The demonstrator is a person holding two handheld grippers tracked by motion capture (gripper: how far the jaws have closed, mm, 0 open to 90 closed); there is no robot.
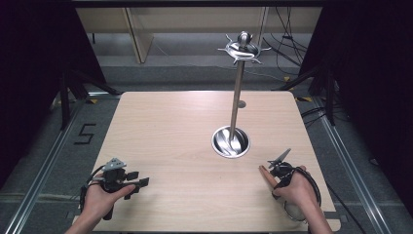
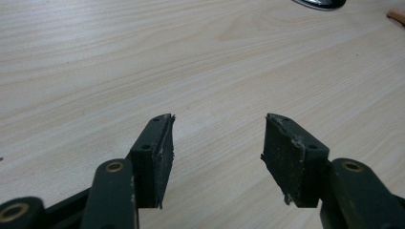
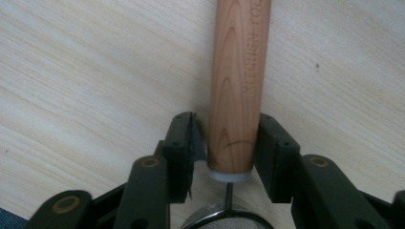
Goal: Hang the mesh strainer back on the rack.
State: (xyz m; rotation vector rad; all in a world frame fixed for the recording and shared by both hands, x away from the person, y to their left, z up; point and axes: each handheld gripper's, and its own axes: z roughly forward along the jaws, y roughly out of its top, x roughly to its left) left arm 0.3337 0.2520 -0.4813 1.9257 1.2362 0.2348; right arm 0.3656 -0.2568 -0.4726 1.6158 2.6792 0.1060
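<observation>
The pale wooden table [image 1: 185,141] carries a tall steel utensil stand [image 1: 237,92] rising from a round steel dish base [image 1: 231,142], its hook crown at the top bare of utensils. At the near right edge lies a wooden-handled mesh strainer [image 3: 239,86] — its round handle flat on the table, a wire neck and the rim of fine mesh showing at the near end in the right gripper view. The right gripper [image 3: 228,143] brackets the handle's end, one pad against the wood, a sliver of gap at the other — not quite gripping. The left gripper [image 2: 217,148] rests at the near left with its jaws wide and empty. The strainer looks light and stiff; the smooth, round handle could roll or slip, so I would take it squarely across the wood near the mesh end, where the weight sits, not on the thin wire.
</observation>
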